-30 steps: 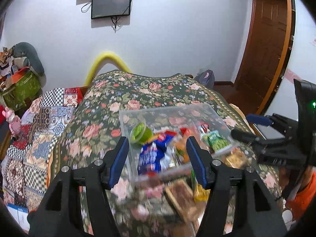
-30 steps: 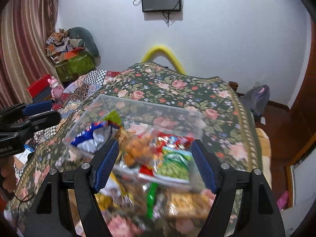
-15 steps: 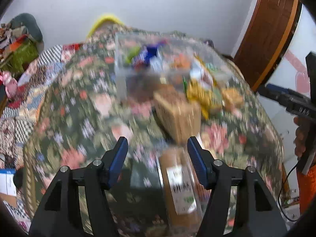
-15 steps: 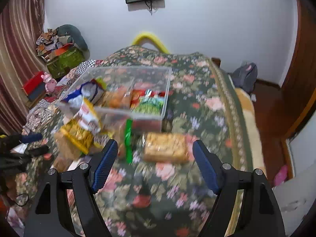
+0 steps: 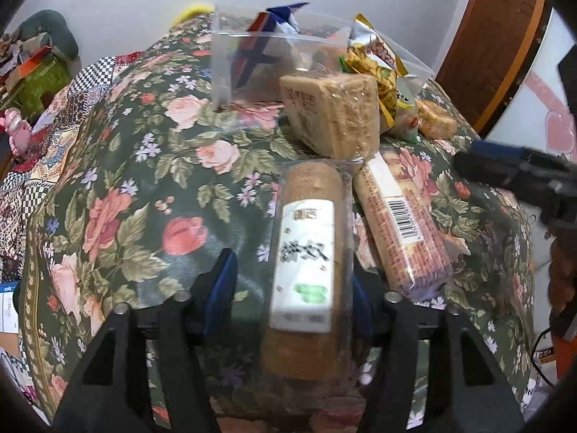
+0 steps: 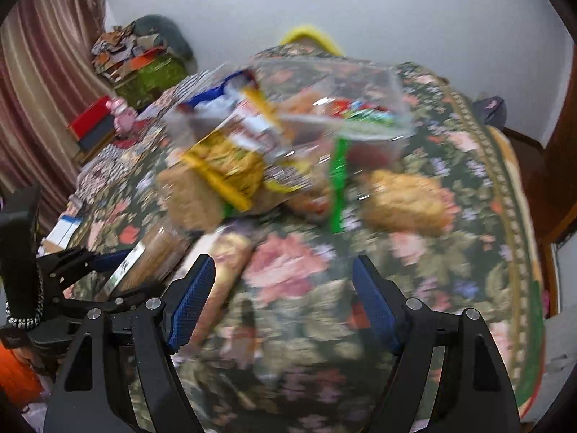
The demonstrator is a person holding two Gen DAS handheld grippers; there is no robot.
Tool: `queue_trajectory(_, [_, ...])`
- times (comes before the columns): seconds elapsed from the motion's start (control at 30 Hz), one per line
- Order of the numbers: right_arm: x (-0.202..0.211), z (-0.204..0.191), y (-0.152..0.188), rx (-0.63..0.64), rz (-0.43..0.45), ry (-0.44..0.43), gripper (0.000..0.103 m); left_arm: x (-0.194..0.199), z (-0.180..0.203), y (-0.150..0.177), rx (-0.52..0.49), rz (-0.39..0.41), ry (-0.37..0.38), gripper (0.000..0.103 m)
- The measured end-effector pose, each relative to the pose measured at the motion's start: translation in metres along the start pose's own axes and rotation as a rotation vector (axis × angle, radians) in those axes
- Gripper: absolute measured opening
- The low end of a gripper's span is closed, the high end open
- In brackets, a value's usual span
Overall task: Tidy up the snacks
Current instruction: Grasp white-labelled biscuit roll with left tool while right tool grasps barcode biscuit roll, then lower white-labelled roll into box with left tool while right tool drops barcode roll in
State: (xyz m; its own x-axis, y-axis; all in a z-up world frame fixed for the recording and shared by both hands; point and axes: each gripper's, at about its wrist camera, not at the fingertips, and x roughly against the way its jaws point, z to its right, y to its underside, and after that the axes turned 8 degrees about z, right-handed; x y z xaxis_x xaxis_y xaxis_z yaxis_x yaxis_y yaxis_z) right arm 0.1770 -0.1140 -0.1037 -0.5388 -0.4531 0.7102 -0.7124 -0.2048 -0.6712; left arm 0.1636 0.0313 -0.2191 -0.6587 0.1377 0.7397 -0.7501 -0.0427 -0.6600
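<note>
1. My left claw point(image 5: 292, 281) points down at the near edge of the bed point(image 5: 144, 187), which is covered in a floral spread.
2. Its jaws have just been closing, and a biscuit roll point(image 5: 306, 252) with a white label lies between them. The right finger sits against the roll's clear wrap, while the left finger point(image 5: 221, 281) stands apart from it, so I have no grip on it.
3. Just right of the roll lies a long pack point(image 5: 400, 227) with a barcode, angled away to the far left.
4. Beyond both sits a wrapped tan block point(image 5: 335, 112), and behind it a yellow bag point(image 5: 375, 68) leans on a clear bin point(image 5: 223, 68) holding more snacks, a blue packet point(image 5: 267, 39) among them.
5. A small bun pack point(image 5: 434, 121) rests to the far right of the block.
6. My right claw point(image 6: 283, 303) hangs wide and empty over the spread, right of the long pack. This view is blurred.
7. In the right wrist view my left claw shows at the near left, around the roll.
</note>
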Motion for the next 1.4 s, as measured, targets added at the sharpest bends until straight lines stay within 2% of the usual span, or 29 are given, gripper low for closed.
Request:
queue_trajectory(0.03, [-0.005, -0.006, 0.001, 0.001, -0.013, -0.014, 0.076, 0.001, -0.003, 0.001, 0.006, 0.005, 0.002, 0.041])
queue_trajectory(0.1, [-0.015, -0.018, 0.004, 0.011, -0.033, -0.026, 0.076, 0.004, -0.008, 0.003, 0.014, 0.018, -0.010, 0.038])
queue_trajectory(0.4, [-0.051, -0.046, 0.012, 0.061, -0.119, -0.004, 0.076, 0.016, -0.028, 0.009, 0.050, 0.042, -0.036, 0.037])
queue_trajectory(0.47, [-0.049, -0.046, 0.013, 0.071, -0.106, 0.012, 0.071, 0.017, -0.032, 0.009, 0.060, 0.047, -0.043, 0.037])
queue_trajectory(0.53, [-0.043, -0.043, 0.013, 0.077, -0.102, 0.008, 0.050, 0.018, -0.035, 0.008, 0.074, 0.051, -0.049, 0.037])
queue_trajectory(0.6, [-0.038, -0.037, 0.013, 0.069, -0.104, 0.008, 0.043, 0.019, -0.038, 0.007, 0.086, 0.057, -0.051, 0.037])
queue_trajectory(0.7, [-0.028, -0.023, 0.017, 0.041, -0.107, -0.003, 0.043, 0.022, -0.039, 0.006, 0.091, 0.064, -0.059, 0.036])
queue_trajectory(1.03, [0.003, 0.007, 0.025, -0.034, -0.076, 0.037, 0.042, 0.034, -0.039, -0.003, 0.097, 0.098, -0.065, 0.036])
queue_trajectory(1.4, [0.037, 0.014, -0.004, -0.068, 0.062, 0.059, 0.042, 0.063, -0.031, -0.039, 0.092, 0.200, -0.043, 0.036])
